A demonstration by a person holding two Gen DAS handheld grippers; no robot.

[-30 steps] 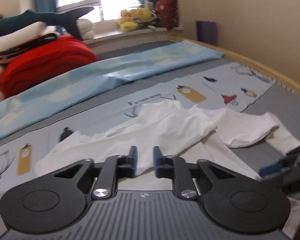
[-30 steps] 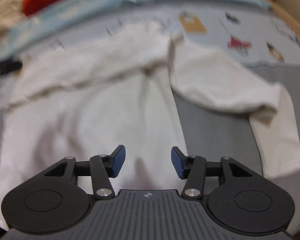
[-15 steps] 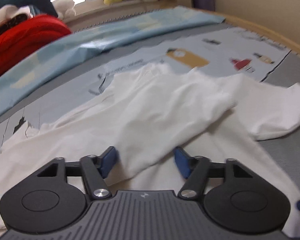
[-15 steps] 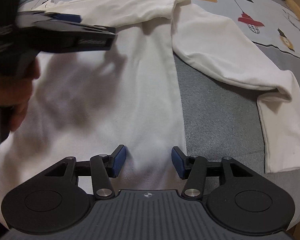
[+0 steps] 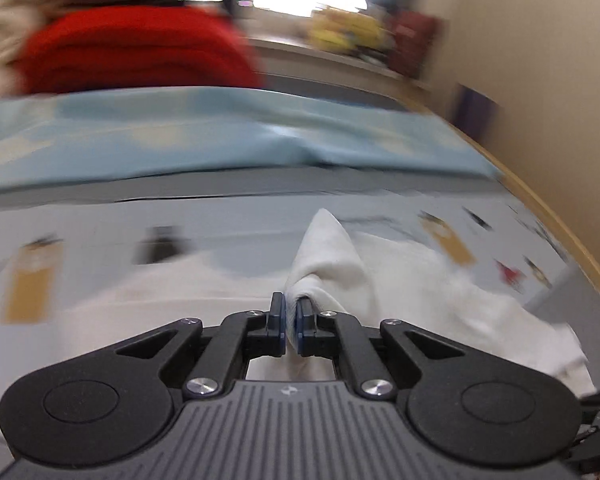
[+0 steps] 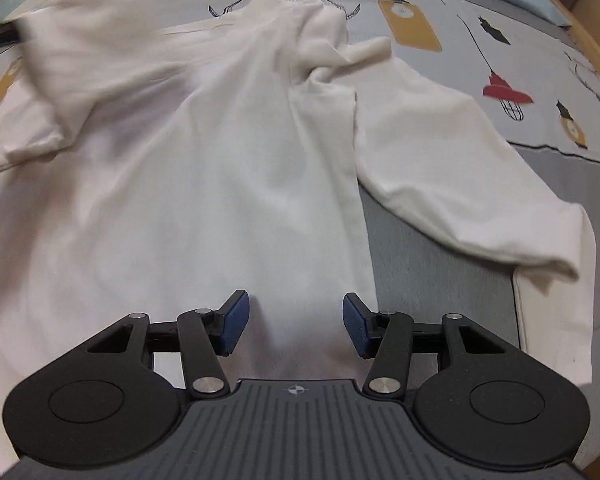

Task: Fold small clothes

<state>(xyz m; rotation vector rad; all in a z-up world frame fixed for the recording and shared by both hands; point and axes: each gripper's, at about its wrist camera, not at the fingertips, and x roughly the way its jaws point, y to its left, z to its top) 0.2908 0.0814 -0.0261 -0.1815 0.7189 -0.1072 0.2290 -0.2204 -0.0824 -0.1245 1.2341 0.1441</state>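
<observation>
Working across the bed (image 6: 440, 264), I am seeing its printed grey cover carrying everything, with a pale blue sheet (image 5: 220, 136) lying along the far edge and a red pile (image 5: 136, 52) blurred beyond that. Lying spread over the middle of the cover is the white long-sleeved shirt (image 6: 204, 184), its neck end toward the far edge and its hem toward the near edge. I am judging the fold as barely begun: the body is lying flat but rumpled near the collar, and the sleeve on the right side of the right wrist view (image 6: 460, 168) is trailing out toward the right-hand edge, not yet brought in. On the opposite side a fold of the shirt is lifting off the cover, smeared by motion in that view.

I am holding the left gripper (image 5: 291, 326) clamped tight on a pinch of that white cloth, which is rising in a peak just past the pads. I am keeping the right gripper (image 6: 296, 326) about half open over the shirt's lower body near the near edge, with cloth showing beneath the gap but nothing pinched between the blue pads (image 6: 234, 326).

Left to do, as I am reading it: laying the lifted part across the body, tucking in the other sleeve, then folding the length.
</observation>
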